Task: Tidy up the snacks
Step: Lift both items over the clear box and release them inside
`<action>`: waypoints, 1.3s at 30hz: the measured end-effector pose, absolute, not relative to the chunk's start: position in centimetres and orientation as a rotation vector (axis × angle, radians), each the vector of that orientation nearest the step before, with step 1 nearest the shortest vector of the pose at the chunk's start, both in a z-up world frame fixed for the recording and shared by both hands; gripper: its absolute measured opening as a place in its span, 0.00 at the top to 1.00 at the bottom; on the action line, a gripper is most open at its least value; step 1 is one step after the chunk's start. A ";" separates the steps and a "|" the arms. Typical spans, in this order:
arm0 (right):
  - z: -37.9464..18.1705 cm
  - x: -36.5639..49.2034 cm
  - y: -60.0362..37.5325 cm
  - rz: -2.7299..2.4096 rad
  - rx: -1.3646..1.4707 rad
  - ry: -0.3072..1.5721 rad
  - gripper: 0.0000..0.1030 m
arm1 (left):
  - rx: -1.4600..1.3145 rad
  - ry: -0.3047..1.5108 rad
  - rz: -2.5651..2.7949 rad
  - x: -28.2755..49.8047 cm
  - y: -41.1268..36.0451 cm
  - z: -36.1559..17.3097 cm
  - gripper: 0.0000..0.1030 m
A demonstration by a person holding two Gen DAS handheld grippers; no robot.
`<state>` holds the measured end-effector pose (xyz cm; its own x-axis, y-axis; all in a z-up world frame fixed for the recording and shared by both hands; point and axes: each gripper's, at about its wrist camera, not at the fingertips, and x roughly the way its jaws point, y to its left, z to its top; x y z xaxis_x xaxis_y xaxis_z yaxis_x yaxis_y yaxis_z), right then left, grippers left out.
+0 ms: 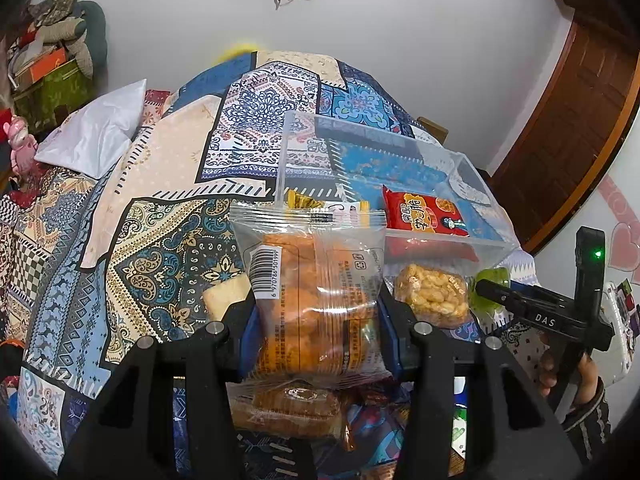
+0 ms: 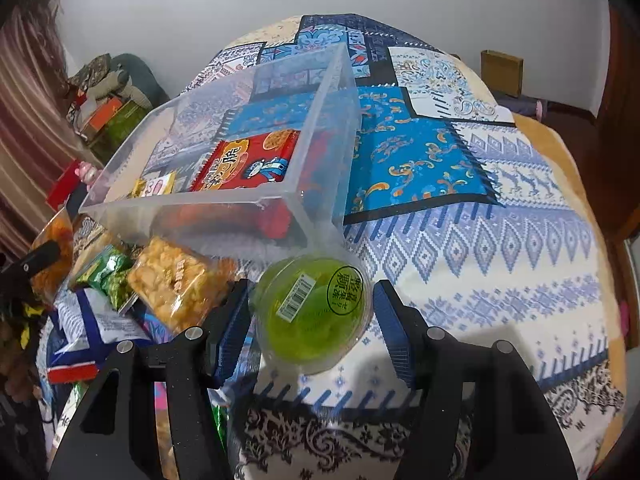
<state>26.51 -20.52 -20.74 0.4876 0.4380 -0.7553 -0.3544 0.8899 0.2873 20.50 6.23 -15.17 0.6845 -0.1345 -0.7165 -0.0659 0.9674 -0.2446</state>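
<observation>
Right now your left tongs are clamped on a clear-wrapped pack of orange fried snacks, held upright with its long axis running straight up from the jaws and the barcode facing the camera. Lying ahead and a little to the right of that pack is the clear plastic bin, its near rim just behind the pack's top seal. So the pack has only to travel forward and slightly right, and it looks to need some lift to clear the rim. Inside the bin you already have a red snack packet and a yellow packet, so aim for the bare floor between or behind them.

Just beside the bin's near wall lies a puffed-rice bar, still loose on the patterned bedspread.

Further right, your right tongs stand apart, straddling a green jelly cup that rests on the bedspread at the bin's near right corner. Neither pad seems to press it yet, though the left pad is very close. That cup is round, so no axis matters; the bin lies directly ahead and to the left of it, and the right hand is plainly the nearer one for it.
</observation>
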 end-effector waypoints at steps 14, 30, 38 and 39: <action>-16.7 23.3 -20.9 0.502 0.053 0.832 0.46 | -0.265 0.783 -0.046 21.0 6.3 -13.4 0.53; -12.8 27.1 -13.6 0.592 -0.008 0.735 0.46 | -0.255 0.789 -0.066 28.2 5.0 -12.1 0.53; -15.0 30.2 -10.4 0.589 -0.070 0.805 0.46 | -0.268 0.869 -0.063 31.9 5.5 -14.3 0.52; -15.2 30.5 -10.2 0.587 -0.072 0.813 0.46 | -0.263 0.869 -0.060 32.1 5.4 -14.4 0.52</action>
<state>30.54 -10.23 -15.25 0.5380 0.4663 -0.7023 -0.5202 0.8392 0.1586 32.14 5.41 -14.35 0.6462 -0.1591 -0.7464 -0.0542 0.9660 -0.2528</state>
